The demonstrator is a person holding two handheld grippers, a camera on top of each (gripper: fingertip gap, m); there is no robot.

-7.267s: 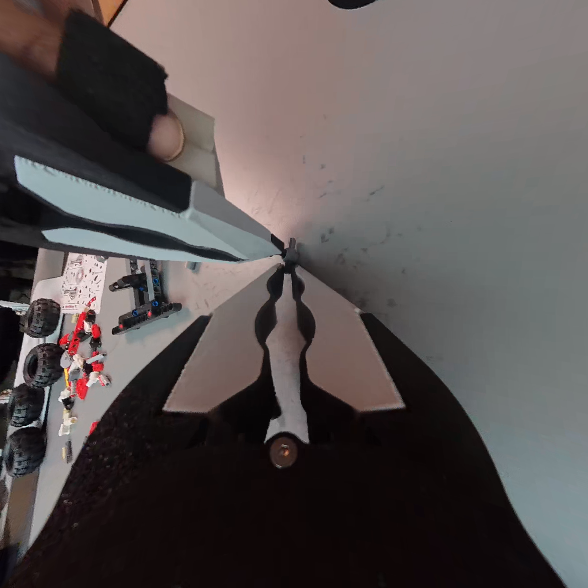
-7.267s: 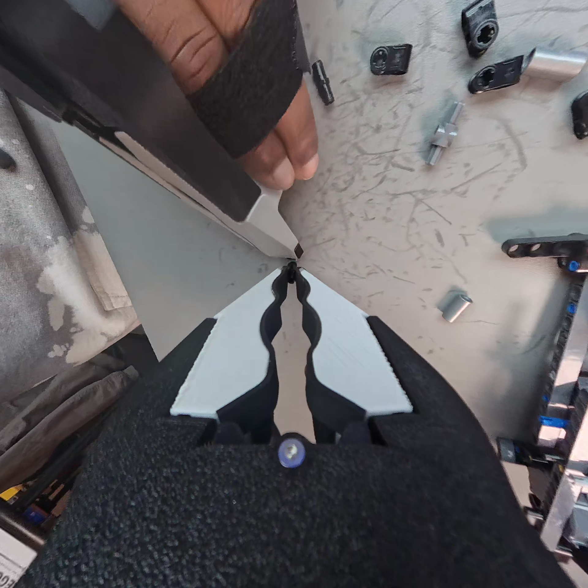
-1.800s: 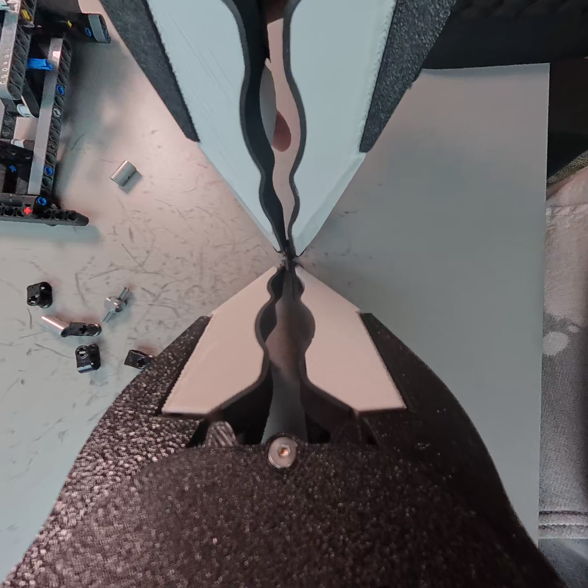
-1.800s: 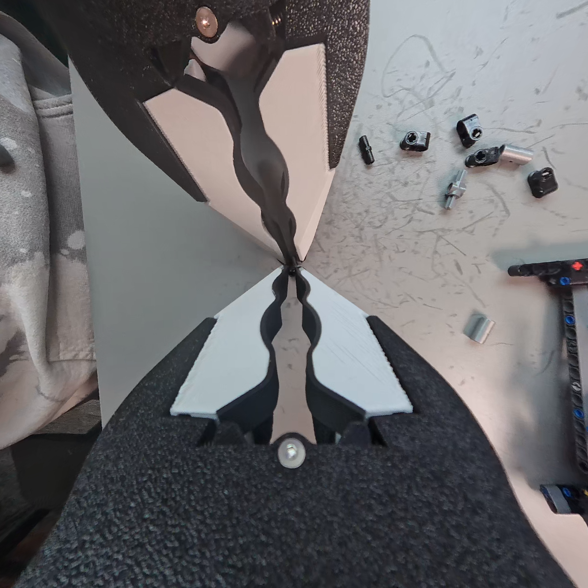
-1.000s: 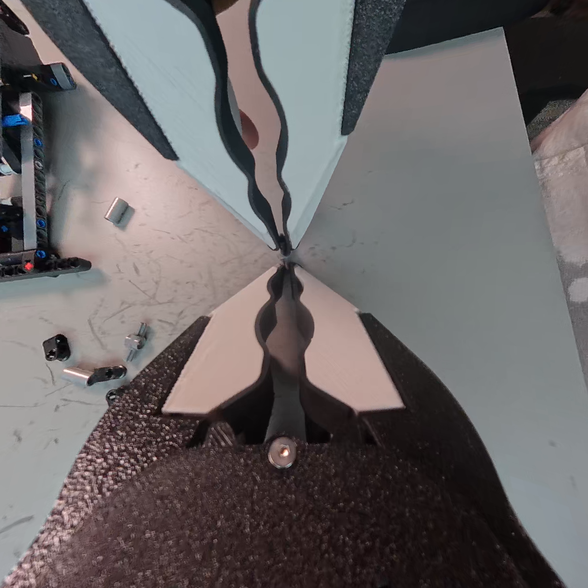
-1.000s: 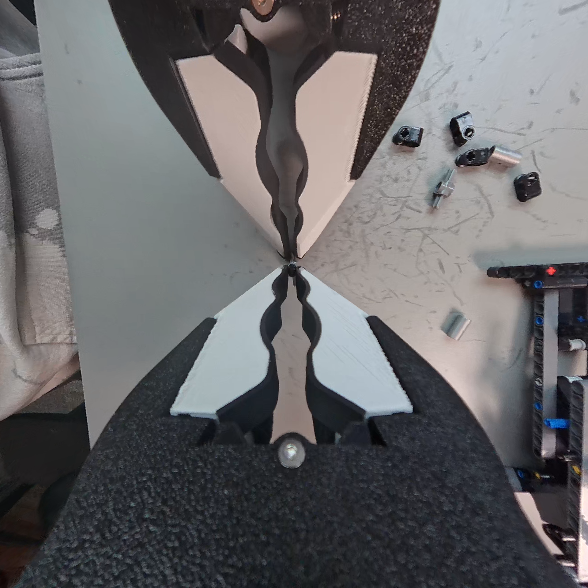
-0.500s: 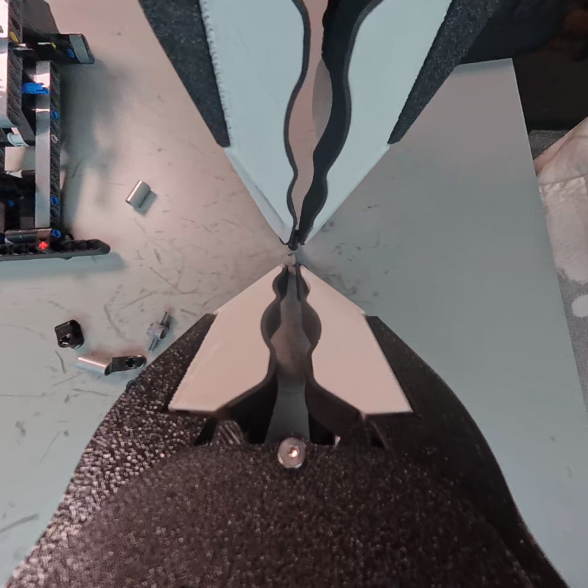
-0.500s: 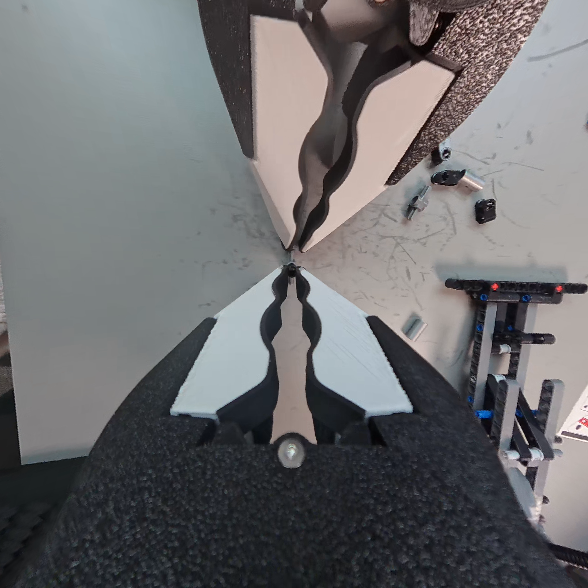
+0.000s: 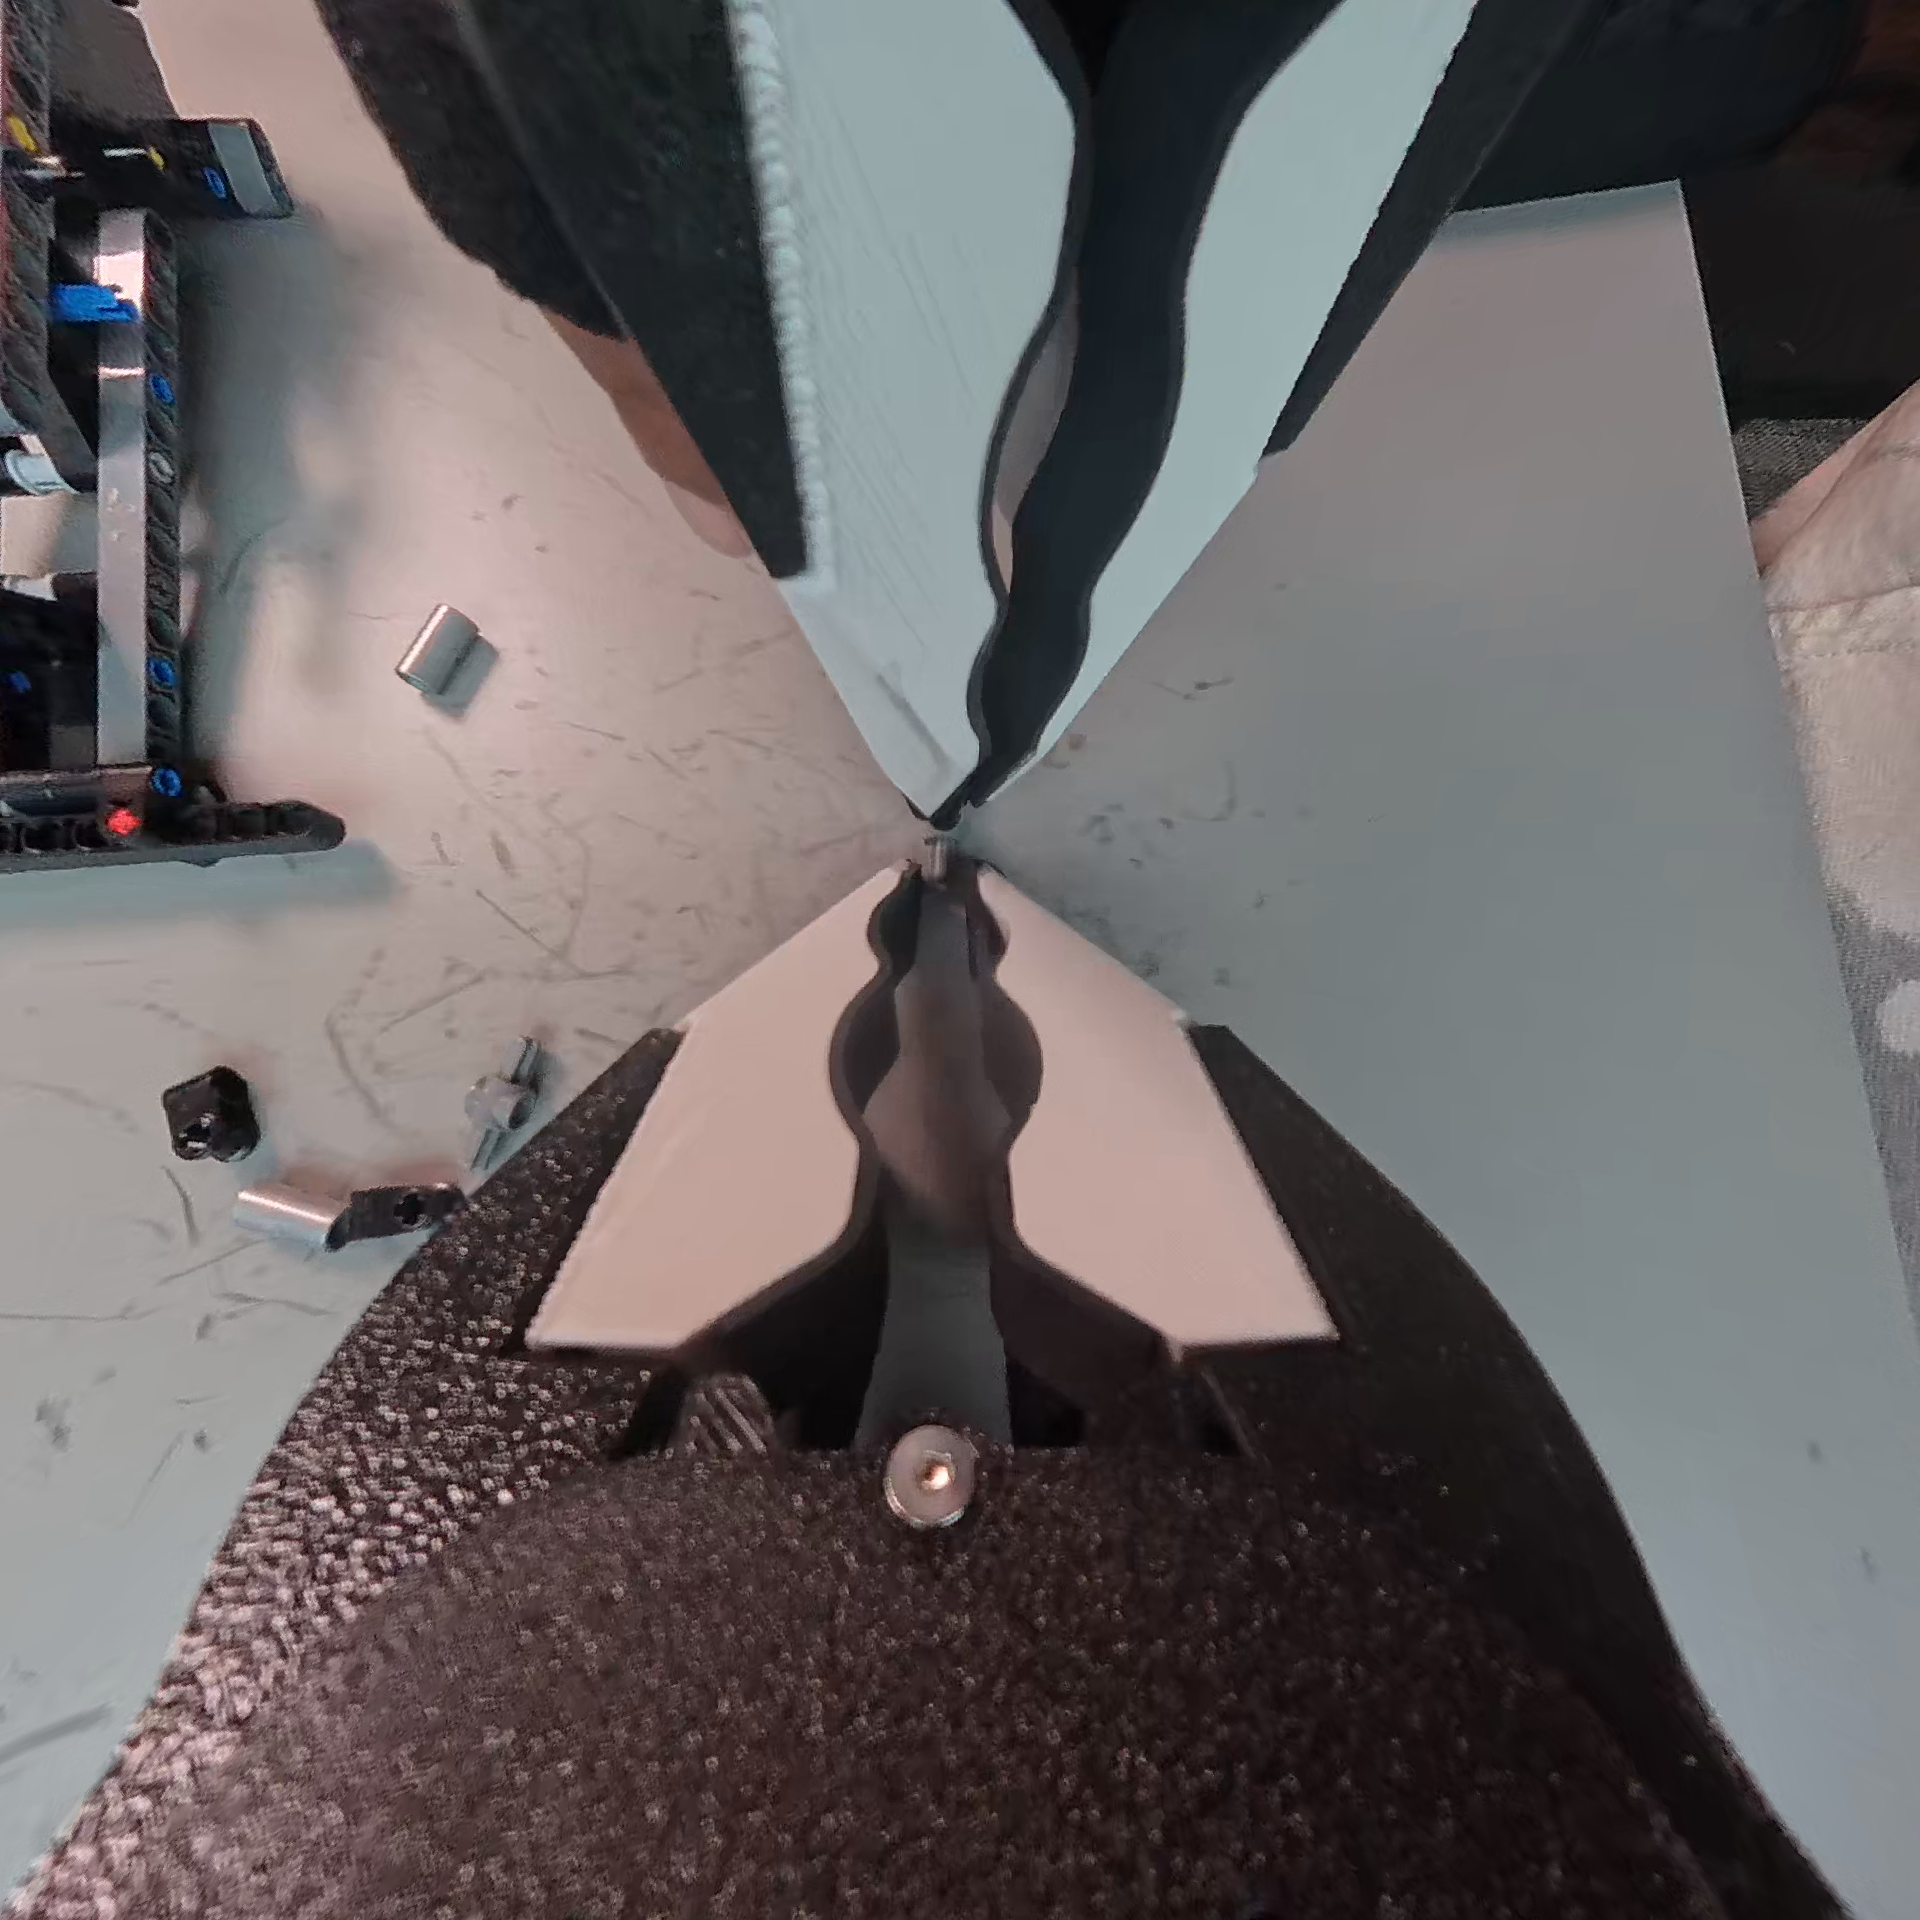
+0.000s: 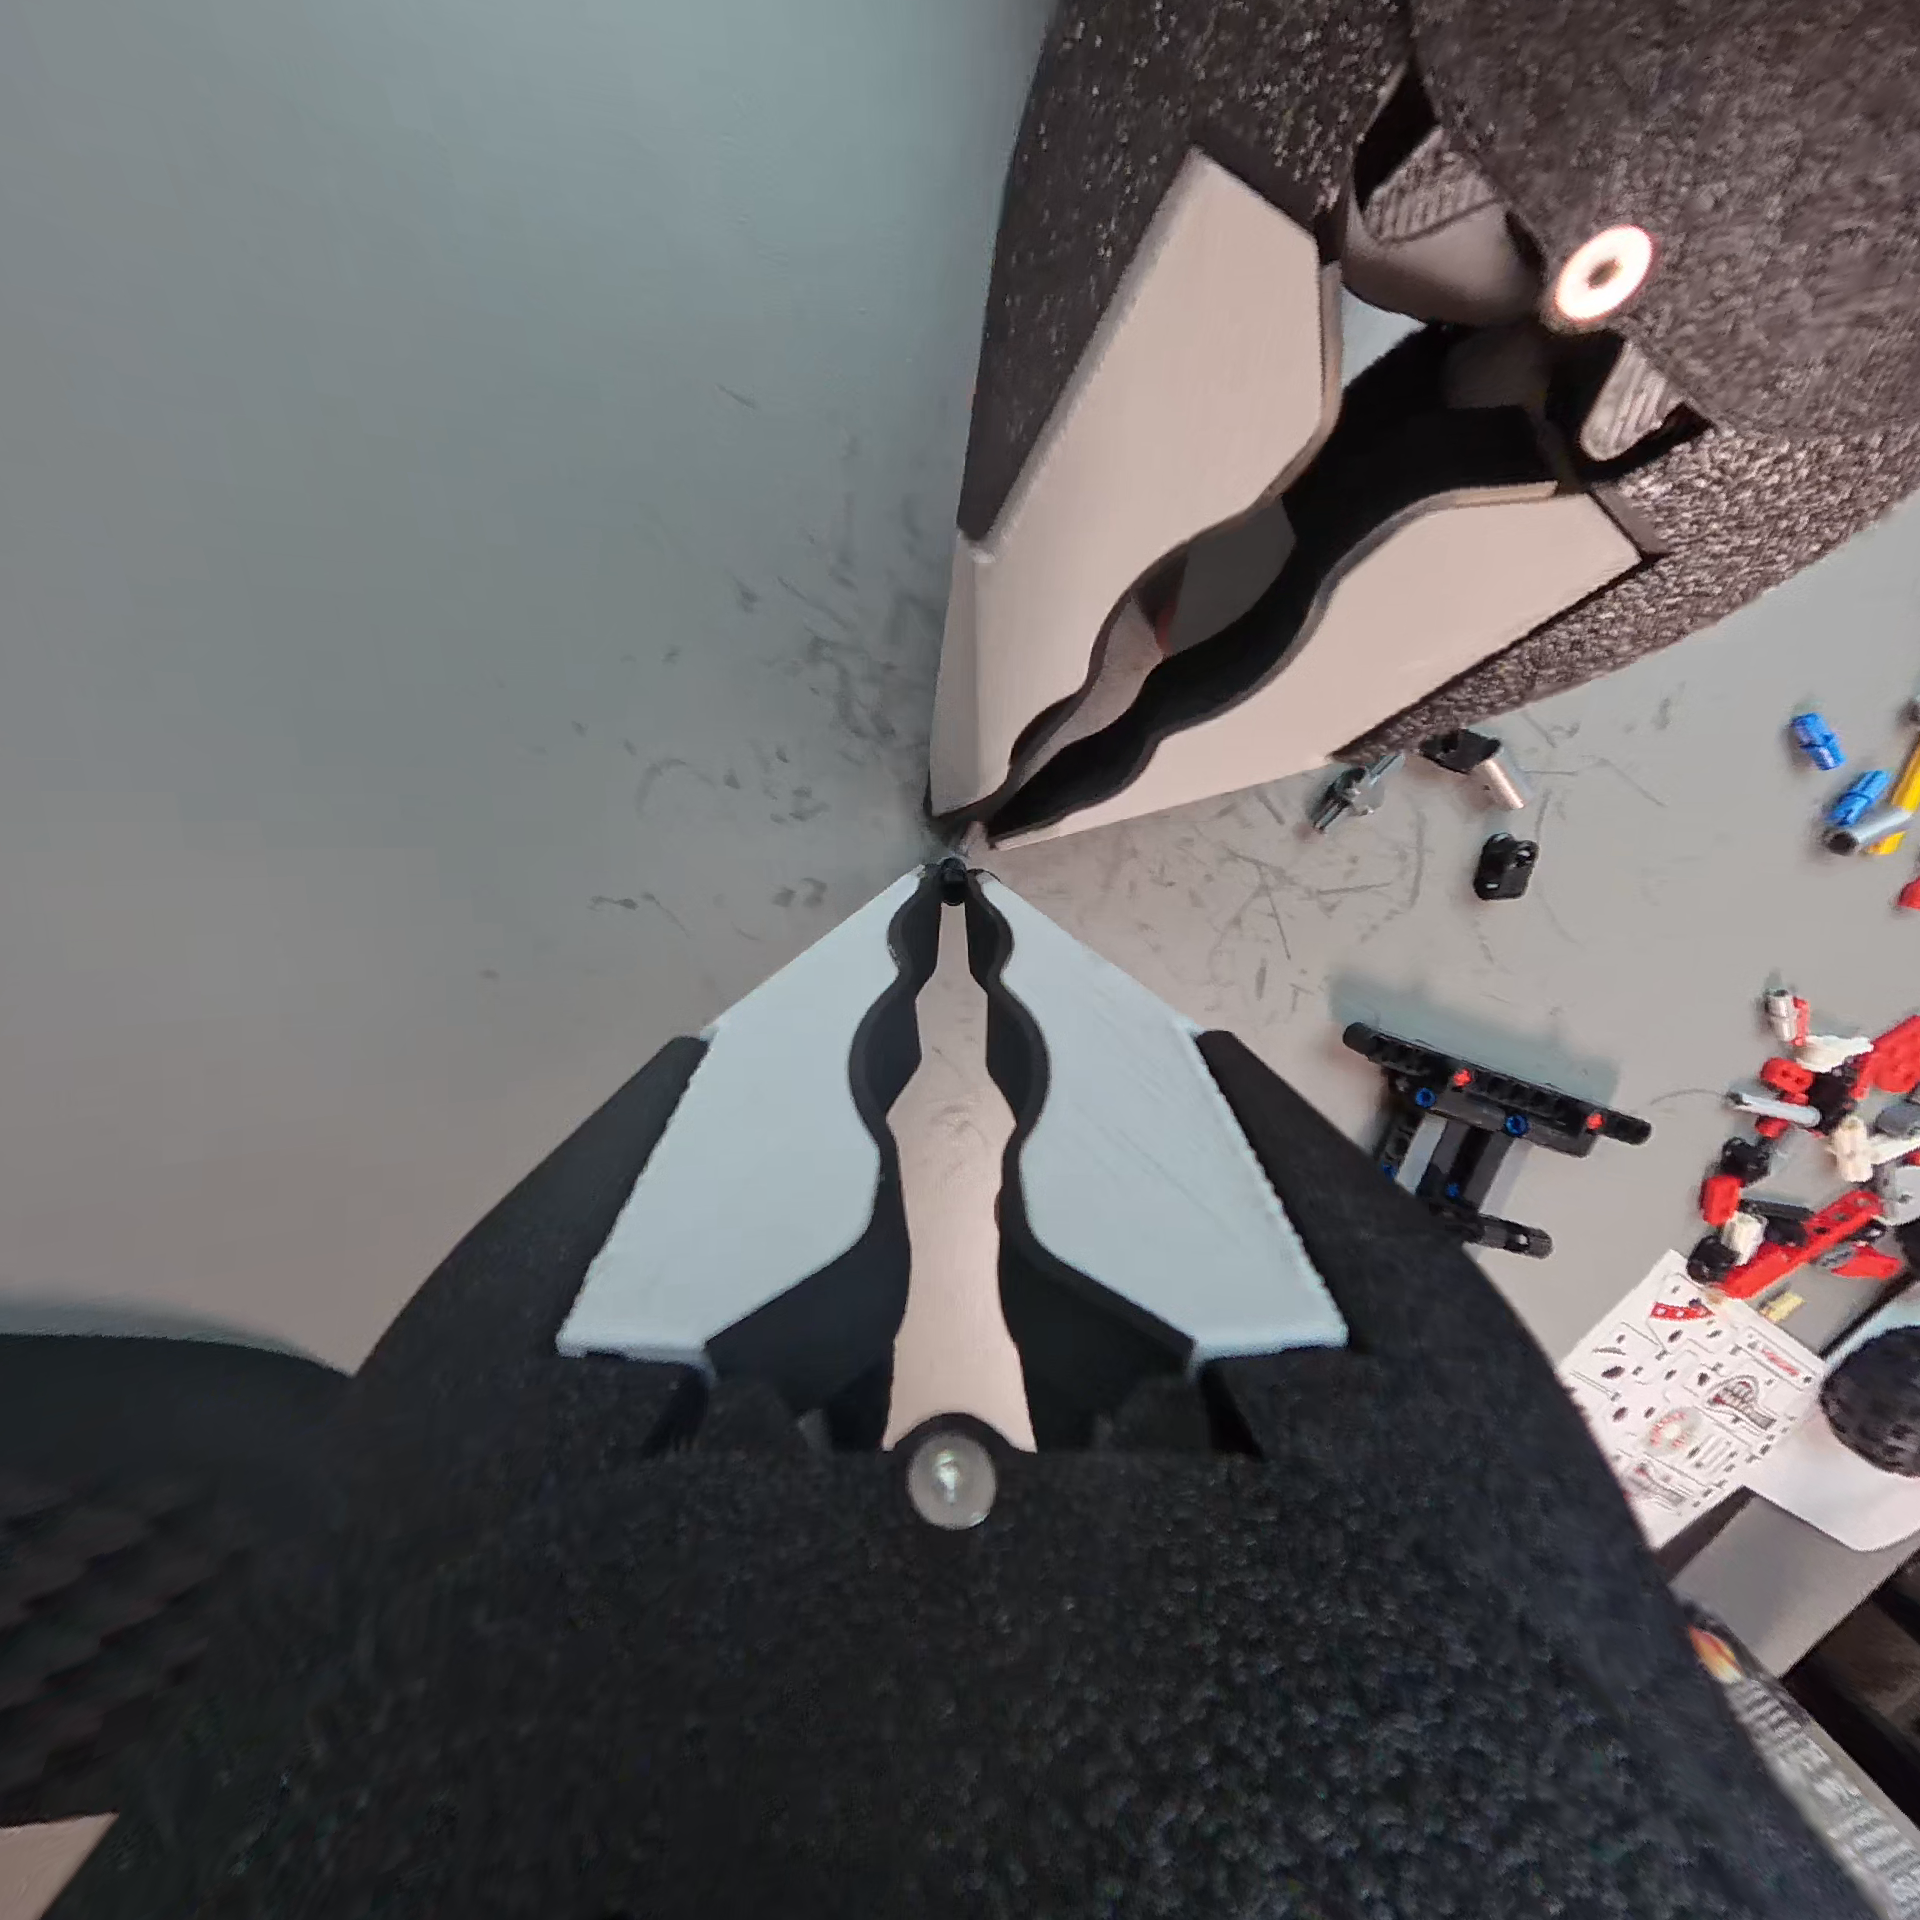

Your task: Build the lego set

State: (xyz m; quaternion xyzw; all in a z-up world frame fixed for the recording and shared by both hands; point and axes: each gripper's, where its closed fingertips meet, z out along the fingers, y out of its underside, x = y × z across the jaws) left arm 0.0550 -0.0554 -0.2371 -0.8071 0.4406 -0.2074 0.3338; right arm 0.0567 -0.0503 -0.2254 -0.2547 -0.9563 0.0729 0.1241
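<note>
My left gripper (image 9: 940, 871) is shut on a small grey pin (image 9: 938, 854) that sticks out of its tips. My right gripper (image 10: 951, 881) is shut on a small black pin (image 10: 951, 869). The two grippers meet tip to tip above the grey table (image 9: 582, 852), with the two small pieces touching or nearly so. The right gripper (image 9: 951, 816) comes down from the top in the left wrist view. The left gripper (image 10: 961, 826) comes in from the upper right in the right wrist view. How the pieces join is too small to tell.
A black beam frame (image 10: 1486, 1132) with blue pins lies on the table; it also shows in the left wrist view (image 9: 104, 623). Loose black connectors (image 9: 208, 1112), a grey sleeve (image 9: 442, 660), red and white parts (image 10: 1818, 1174), a sticker sheet (image 10: 1704, 1392) and a tyre (image 10: 1881, 1403) lie around. Only a small space, under 4 cm, lies between the two pairs of fingers.
Both grippers stay shut and tip to tip. The right gripper has swung round, so its view now takes in the frame, red parts and sticker sheet. The left gripper appears more tilted there.
</note>
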